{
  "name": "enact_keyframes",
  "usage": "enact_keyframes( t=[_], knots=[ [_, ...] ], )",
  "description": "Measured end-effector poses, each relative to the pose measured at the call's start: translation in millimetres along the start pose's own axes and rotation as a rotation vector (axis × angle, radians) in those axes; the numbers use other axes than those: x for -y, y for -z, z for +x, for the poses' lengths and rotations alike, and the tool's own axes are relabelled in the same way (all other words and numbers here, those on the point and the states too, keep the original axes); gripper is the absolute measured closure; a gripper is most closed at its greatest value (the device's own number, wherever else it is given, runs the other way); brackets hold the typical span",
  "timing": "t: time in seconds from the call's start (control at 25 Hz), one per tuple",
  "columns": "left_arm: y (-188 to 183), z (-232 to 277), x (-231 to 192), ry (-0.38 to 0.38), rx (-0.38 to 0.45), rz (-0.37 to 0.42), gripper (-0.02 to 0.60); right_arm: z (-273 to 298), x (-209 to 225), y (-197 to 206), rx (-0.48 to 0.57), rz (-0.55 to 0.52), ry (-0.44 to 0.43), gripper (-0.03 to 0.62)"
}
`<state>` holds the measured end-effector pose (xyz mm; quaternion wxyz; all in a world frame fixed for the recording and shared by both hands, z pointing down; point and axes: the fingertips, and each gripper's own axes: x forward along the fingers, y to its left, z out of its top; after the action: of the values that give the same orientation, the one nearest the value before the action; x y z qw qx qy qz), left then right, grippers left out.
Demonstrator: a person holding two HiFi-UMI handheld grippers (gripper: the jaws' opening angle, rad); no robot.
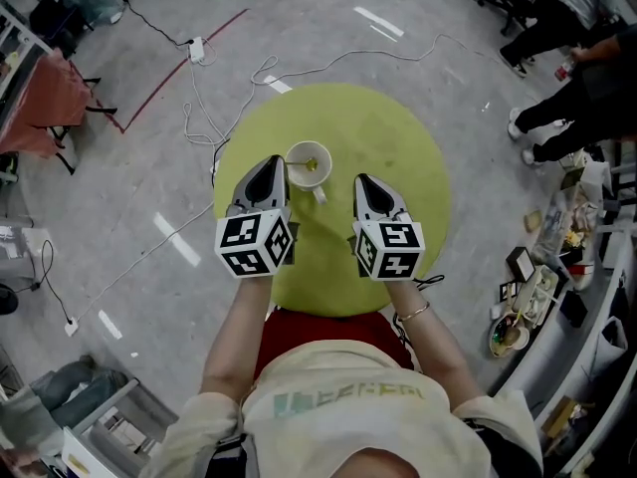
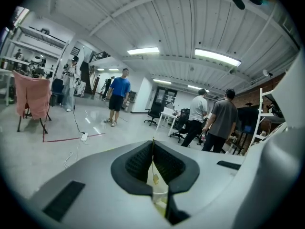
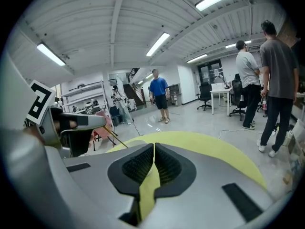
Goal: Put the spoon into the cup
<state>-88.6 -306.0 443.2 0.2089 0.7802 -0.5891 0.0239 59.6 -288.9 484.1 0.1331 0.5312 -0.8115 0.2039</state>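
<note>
A white cup (image 1: 297, 151) stands near the middle of the round yellow-green table (image 1: 398, 132). A thin golden spoon (image 1: 312, 164) slants into it. My left gripper (image 1: 276, 163) is at the cup's left rim, shut on the spoon's handle. In the left gripper view the spoon (image 2: 155, 178) runs between the closed jaws of the left gripper (image 2: 153, 144), above the cup (image 2: 160, 193). From the right gripper view, the spoon (image 3: 116, 140) slopes down from the left gripper (image 3: 97, 121). My right gripper (image 1: 364, 180) (image 3: 153, 147) is shut and holds nothing, just right of the cup.
White cables (image 1: 214, 118) and a power strip (image 1: 196, 48) lie on the floor left of the table. A pink cloth on a frame (image 1: 40, 98) stands far left. Seated people (image 1: 567, 58) and a cluttered bench (image 1: 542, 287) are on the right.
</note>
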Motion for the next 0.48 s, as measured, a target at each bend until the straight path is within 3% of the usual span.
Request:
enact_keyframes(
  t=[0.48],
  knots=[
    [25,19,1,-0.021,-0.054,-0.020,0.557,16,6,18,-0.058,-0.001,-0.031,0.557]
  ],
)
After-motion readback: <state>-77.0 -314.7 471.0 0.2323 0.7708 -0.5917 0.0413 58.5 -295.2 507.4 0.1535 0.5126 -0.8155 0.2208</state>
